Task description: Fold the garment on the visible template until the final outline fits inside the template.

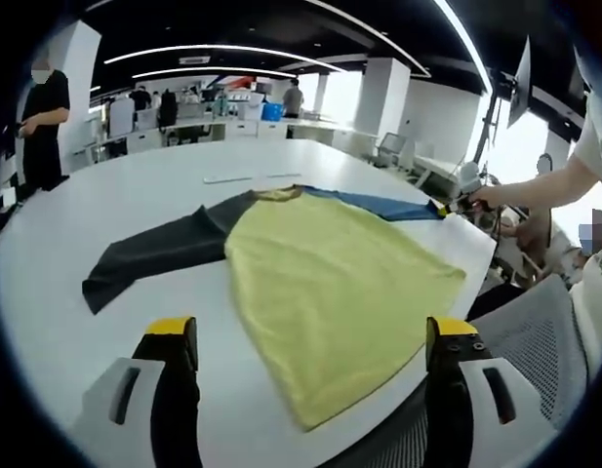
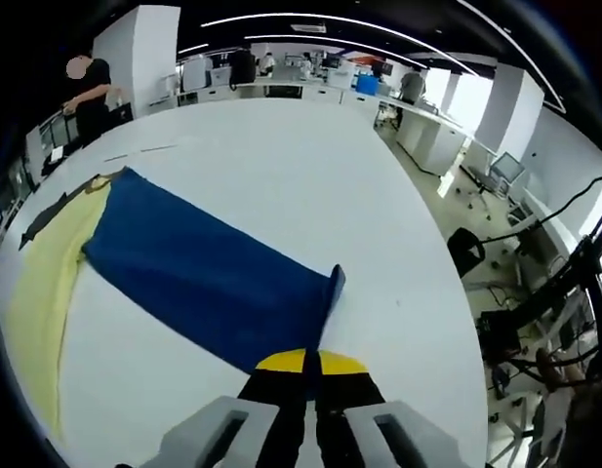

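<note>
A long-sleeved garment lies flat on the white table (image 1: 135, 195): yellow body (image 1: 330, 283), dark grey sleeve (image 1: 154, 253) stretched left, blue sleeve (image 1: 388, 207) stretched right. My left gripper (image 1: 315, 341) hovers open over the near table edge, its yellow-tipped jaws wide apart on either side of the yellow hem. In the right gripper view the blue sleeve (image 2: 203, 273) runs toward me, and my right gripper (image 2: 312, 366) is shut on its cuff end. That gripper also appears at the far right of the left gripper view (image 1: 447, 207), held by a person's hand. No template outline is visible.
A mesh office chair (image 1: 544, 341) sits at the near right table edge. A person in black (image 1: 42, 117) stands at the far left. Desks, chairs and monitors (image 2: 281, 78) line the room behind. Cables and equipment (image 2: 535, 331) crowd the floor right of the table.
</note>
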`<act>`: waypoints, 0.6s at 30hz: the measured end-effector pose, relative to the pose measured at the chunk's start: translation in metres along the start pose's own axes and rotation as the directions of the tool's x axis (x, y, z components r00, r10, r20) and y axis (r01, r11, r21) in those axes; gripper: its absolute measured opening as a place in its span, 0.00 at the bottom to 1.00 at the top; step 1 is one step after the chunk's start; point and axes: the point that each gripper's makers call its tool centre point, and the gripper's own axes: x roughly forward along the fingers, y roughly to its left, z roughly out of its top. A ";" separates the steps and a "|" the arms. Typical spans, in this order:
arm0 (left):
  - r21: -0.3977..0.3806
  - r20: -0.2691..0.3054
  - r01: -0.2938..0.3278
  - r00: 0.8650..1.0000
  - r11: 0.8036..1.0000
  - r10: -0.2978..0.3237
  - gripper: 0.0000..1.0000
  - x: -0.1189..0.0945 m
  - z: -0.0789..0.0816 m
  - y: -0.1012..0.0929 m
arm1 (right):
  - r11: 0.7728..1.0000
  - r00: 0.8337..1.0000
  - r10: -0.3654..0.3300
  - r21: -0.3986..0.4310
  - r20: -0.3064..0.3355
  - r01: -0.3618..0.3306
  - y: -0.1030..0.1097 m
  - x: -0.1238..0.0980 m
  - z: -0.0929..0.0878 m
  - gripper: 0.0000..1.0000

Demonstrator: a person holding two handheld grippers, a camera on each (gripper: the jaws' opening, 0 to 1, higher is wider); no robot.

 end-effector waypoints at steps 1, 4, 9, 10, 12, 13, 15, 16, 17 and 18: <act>0.002 -0.002 0.000 1.000 1.000 0.000 0.93 0.000 0.000 0.000 | 1.000 1.000 0.002 -0.001 0.003 -0.002 0.000 -0.001 0.001 0.00; 0.001 -0.001 0.001 1.000 1.000 -0.001 0.93 -0.001 0.001 -0.001 | 1.000 1.000 -0.001 -0.001 0.003 0.001 0.000 -0.003 0.004 0.00; 0.005 -0.008 -0.003 1.000 1.000 0.003 0.94 -0.002 -0.001 0.000 | 1.000 1.000 -0.001 -0.008 0.008 0.001 0.001 -0.009 0.014 0.00; 0.002 -0.011 -0.003 1.000 1.000 0.003 0.94 -0.002 -0.002 0.000 | 1.000 1.000 0.002 -0.005 0.009 -0.002 0.002 -0.010 0.016 0.00; 0.004 -0.010 -0.002 1.000 1.000 0.002 0.94 -0.003 -0.002 0.000 | 1.000 1.000 0.005 -0.011 0.019 -0.005 0.004 -0.012 0.022 0.00; 0.007 -0.009 -0.002 1.000 1.000 0.002 0.94 -0.003 -0.002 0.000 | 1.000 1.000 0.009 -0.013 0.022 -0.008 0.005 -0.013 0.025 0.00; 0.012 -0.007 -0.002 1.000 1.000 0.002 0.94 -0.004 -0.001 0.000 | 1.000 1.000 0.016 -0.009 0.025 -0.016 0.007 -0.015 0.030 0.00; 0.012 -0.006 0.000 1.000 1.000 0.000 0.94 -0.004 -0.001 -0.001 | 1.000 0.999 0.020 -0.008 0.028 -0.020 0.008 -0.015 0.032 0.00; 0.011 -0.004 0.001 1.000 1.000 -0.001 0.94 -0.004 0.000 -0.001 | 1.000 0.999 0.025 -0.008 0.031 -0.025 0.010 -0.015 0.035 0.00; 0.008 -0.003 0.001 1.000 1.000 -0.001 0.94 -0.004 0.000 -0.001 | 1.000 0.999 0.030 -0.010 0.033 -0.029 0.011 -0.016 0.037 0.00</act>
